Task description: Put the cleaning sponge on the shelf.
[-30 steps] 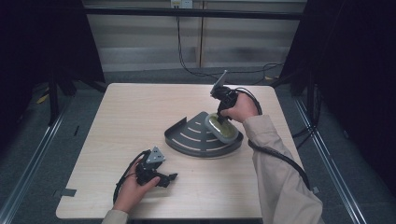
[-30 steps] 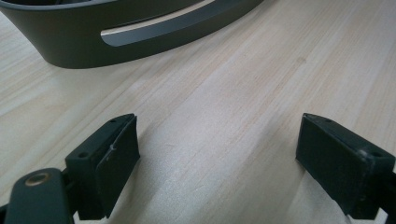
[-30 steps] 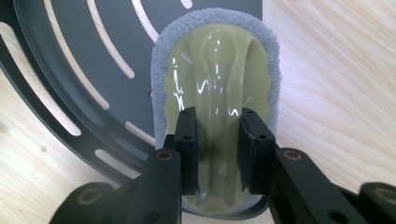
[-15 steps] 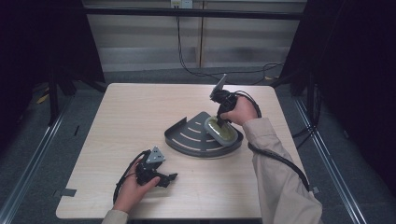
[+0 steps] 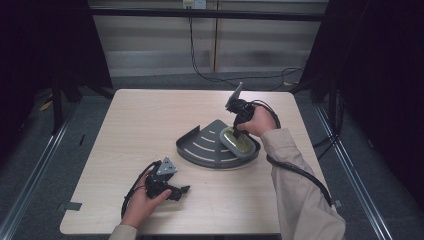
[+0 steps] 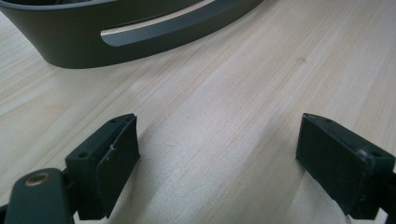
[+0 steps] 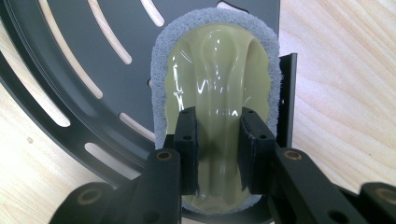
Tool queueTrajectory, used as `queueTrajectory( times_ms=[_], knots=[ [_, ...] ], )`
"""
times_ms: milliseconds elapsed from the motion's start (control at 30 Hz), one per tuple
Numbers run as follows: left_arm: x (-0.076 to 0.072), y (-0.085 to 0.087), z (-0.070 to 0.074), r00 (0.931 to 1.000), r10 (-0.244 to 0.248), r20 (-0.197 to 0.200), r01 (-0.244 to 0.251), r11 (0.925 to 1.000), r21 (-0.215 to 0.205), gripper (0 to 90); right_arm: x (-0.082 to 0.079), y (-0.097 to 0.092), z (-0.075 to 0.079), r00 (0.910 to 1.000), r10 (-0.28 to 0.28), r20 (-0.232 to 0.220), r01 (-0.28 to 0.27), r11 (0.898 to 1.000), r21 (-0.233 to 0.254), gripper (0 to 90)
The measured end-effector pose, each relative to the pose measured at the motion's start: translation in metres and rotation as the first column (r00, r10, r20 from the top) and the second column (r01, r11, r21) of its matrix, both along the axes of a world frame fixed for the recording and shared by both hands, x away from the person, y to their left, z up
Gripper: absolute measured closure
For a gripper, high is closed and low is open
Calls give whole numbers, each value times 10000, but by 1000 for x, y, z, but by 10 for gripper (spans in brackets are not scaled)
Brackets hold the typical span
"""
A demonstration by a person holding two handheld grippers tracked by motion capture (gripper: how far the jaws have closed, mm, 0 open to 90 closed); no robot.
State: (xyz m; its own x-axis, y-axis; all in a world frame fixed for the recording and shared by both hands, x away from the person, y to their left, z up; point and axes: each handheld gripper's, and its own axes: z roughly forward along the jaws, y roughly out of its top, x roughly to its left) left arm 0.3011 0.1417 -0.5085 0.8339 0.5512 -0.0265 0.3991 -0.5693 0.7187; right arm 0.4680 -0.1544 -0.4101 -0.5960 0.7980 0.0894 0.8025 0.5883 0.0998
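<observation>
On the right part of the slotted tray [image 5: 200, 145], toward its straight edge, a scrubbing pad [image 7: 217, 88] is lain flat, and it is gripped by the right gripper [image 7: 218, 154], whose jaws are closed narrowly on the raised ridge of its handle. The pad is made of a glossy, yellowish-green moulded top, oval and rounded, bordered by a rough grey abrasive fringe. The tray is a dark grey, matt, fan-shaped piece, apparently metal or hard plastic, cut through with long curved slots and edged by a low upright wall. It is set near the middle of a pale wood-grain table [image 5: 140, 120]. The step in hand is judged to be either scrubbing the tray or setting the pad down in it; which of the two cannot be told. For the next move, a firm hold on the slippery ridge and steady downward pressure would be called for. Well to the near left, the left gripper [image 6: 217, 158] is held low over bare table, its jaws spread wide with nothing between them.
</observation>
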Motion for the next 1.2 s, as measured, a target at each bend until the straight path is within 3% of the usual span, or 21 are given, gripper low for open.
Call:
queueTrajectory(
  times_ms=[1200],
  knots=[
    [0,0,0,10000,6,-5,-6,10000,-6,127,-4,-5,-13,10000,-44,-74,44,10000,41,701]
  ],
)
